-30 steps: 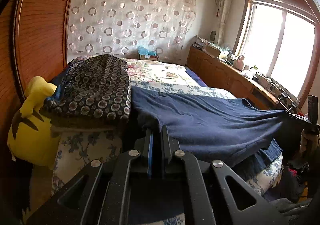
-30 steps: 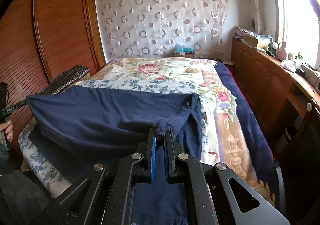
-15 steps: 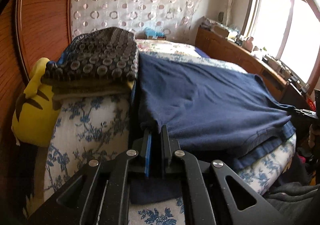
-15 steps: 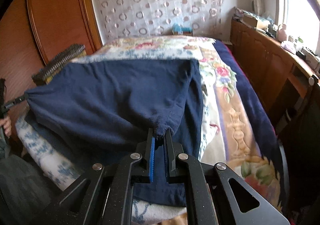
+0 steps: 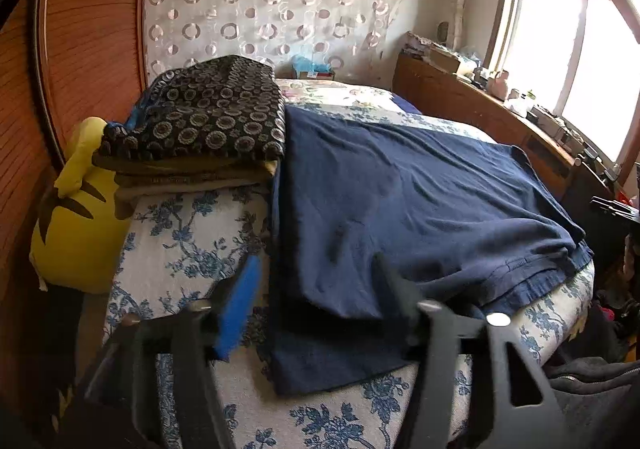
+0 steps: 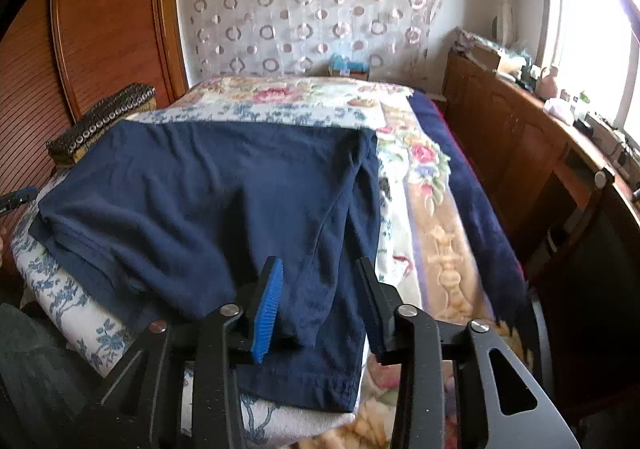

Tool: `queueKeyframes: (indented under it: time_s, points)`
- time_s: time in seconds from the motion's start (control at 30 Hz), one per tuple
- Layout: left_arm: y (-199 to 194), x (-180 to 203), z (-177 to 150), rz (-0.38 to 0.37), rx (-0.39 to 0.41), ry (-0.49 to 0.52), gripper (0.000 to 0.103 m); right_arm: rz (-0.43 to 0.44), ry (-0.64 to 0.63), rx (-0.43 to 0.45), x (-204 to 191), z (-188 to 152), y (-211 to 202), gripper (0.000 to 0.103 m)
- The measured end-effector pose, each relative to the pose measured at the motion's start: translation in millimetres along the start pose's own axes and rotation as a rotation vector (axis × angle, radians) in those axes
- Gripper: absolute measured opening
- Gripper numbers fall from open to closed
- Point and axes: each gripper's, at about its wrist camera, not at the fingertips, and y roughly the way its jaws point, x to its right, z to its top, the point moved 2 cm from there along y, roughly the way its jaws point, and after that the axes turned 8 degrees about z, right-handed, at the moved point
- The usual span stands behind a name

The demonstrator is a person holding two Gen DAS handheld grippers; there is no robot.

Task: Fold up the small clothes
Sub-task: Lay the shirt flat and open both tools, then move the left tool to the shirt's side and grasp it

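Note:
A navy blue garment (image 5: 408,209) lies folded over on the near end of the bed; it also shows in the right wrist view (image 6: 208,201). My left gripper (image 5: 316,281) is open at the garment's near left corner, holding nothing. My right gripper (image 6: 320,281) is open over the garment's near right corner, holding nothing. The folded top layer lies loose on the lower layer, whose hem sticks out at the bed's edge.
A stack of folded patterned cloths (image 5: 200,125) sits on the bed's left side, next to a yellow plush toy (image 5: 76,217). The floral bedspread (image 6: 424,185) covers the bed. A wooden cabinet (image 6: 520,153) runs along the right under the window. A wooden wardrobe (image 6: 100,33) stands left.
Both grippers lowered the garment's held corners onto the bed, then opened and let go. The top layer now rests flat on the lower one.

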Motion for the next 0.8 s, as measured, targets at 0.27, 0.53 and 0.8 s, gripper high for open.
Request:
queueKeyframes:
  time_s: [0.27, 0.53, 0.8]
  points:
    - [15, -1, -3, 0.058, -0.029, -0.009, 0.073, 0.055, -0.037, 0.015, -29, 6, 29, 0.046]
    - [21, -3, -10, 0.090, -0.046, -0.005, 0.073, 0.142, -0.051, -0.003, -64, 3, 78, 0.046]
    - [23, -2, -13, 0.091, -0.054, -0.006, 0.073, 0.191, -0.059, -0.067, -75, -3, 103, 0.046]
